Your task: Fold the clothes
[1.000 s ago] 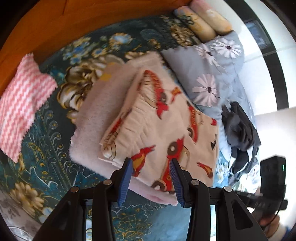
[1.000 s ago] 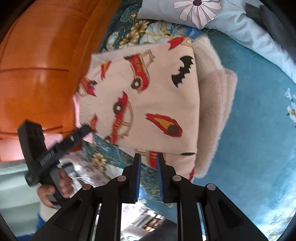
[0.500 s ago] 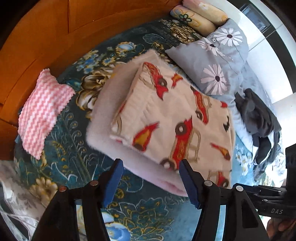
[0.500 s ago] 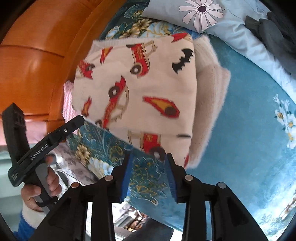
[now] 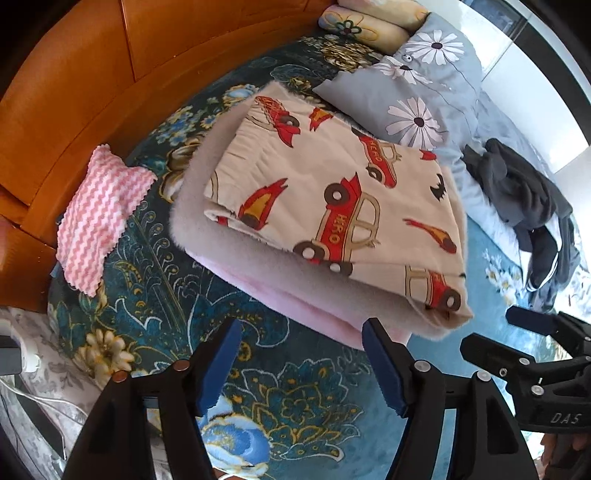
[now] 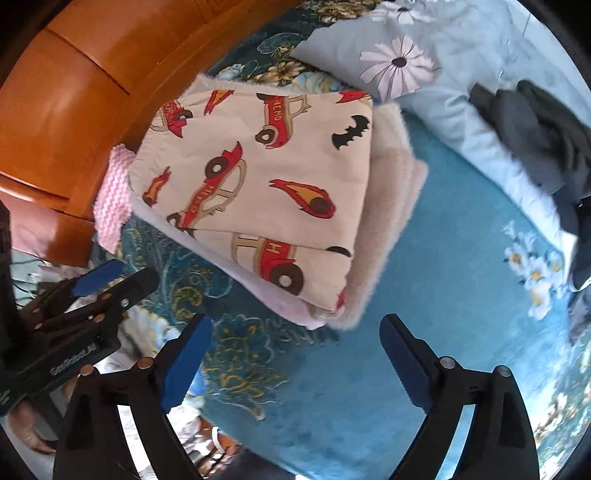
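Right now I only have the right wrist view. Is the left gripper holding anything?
Observer: No. The left gripper is open and empty, short of the car-print garment.
Operator: What's the pink strip behind it?
Observer: A pink zigzag cloth, flat on the bedspread, apart from the garment.
Operator: Anything past the daisy pillow?
Observer: Two yellow floral pillows by the headboard.

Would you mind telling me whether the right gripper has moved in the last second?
Yes. The right gripper has opened and backed off the folded garment, toward the bed's near edge.
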`<action>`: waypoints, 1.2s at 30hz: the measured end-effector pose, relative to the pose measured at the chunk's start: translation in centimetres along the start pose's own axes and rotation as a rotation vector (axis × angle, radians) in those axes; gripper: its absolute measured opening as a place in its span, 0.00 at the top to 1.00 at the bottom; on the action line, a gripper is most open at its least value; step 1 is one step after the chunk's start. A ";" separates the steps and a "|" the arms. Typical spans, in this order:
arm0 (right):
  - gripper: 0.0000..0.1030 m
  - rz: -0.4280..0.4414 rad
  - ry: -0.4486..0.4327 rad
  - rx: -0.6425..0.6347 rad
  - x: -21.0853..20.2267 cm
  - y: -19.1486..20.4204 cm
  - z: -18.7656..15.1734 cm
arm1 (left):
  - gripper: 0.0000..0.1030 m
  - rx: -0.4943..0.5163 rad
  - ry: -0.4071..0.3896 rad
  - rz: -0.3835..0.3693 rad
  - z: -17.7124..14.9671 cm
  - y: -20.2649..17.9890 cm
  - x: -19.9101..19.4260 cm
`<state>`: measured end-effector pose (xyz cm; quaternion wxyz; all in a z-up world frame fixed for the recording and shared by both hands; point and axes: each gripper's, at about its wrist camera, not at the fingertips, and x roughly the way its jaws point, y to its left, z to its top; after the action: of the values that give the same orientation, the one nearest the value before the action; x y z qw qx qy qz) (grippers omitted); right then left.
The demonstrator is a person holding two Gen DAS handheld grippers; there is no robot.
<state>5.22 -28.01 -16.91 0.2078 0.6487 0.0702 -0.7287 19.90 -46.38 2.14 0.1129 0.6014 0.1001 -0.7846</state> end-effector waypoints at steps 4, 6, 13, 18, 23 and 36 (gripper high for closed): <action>0.09 -0.078 -0.045 -0.048 -0.1 0.8 -1.2 | 0.04 -0.013 -0.016 0.024 -0.8 0.2 -0.2; 0.09 -0.117 -0.068 -0.078 -0.1 1.1 -1.9 | 0.00 -0.024 -0.024 0.037 -1.2 0.4 -0.2; 0.07 -0.138 -0.108 -0.144 -0.1 2.5 -3.7 | 0.00 -0.047 -0.046 0.074 -2.6 0.9 -0.2; 0.07 -0.145 -0.126 -0.173 -0.1 3.2 -4.5 | 0.00 -0.063 -0.079 0.083 -3.4 1.3 -0.2; 0.07 -0.160 -0.151 -0.197 -0.3 3.7 -5.0 | 0.00 -0.085 -0.156 0.054 -4.0 1.7 -0.8; 0.07 -0.171 -0.148 -0.201 -0.5 3.5 -5.5 | 0.00 -0.024 -0.126 0.064 -4.7 0.4 0.4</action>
<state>11.64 -29.05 -16.61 0.2136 0.5608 0.1824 -0.7789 24.22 -45.40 0.58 0.1511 0.5524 0.0827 -0.8156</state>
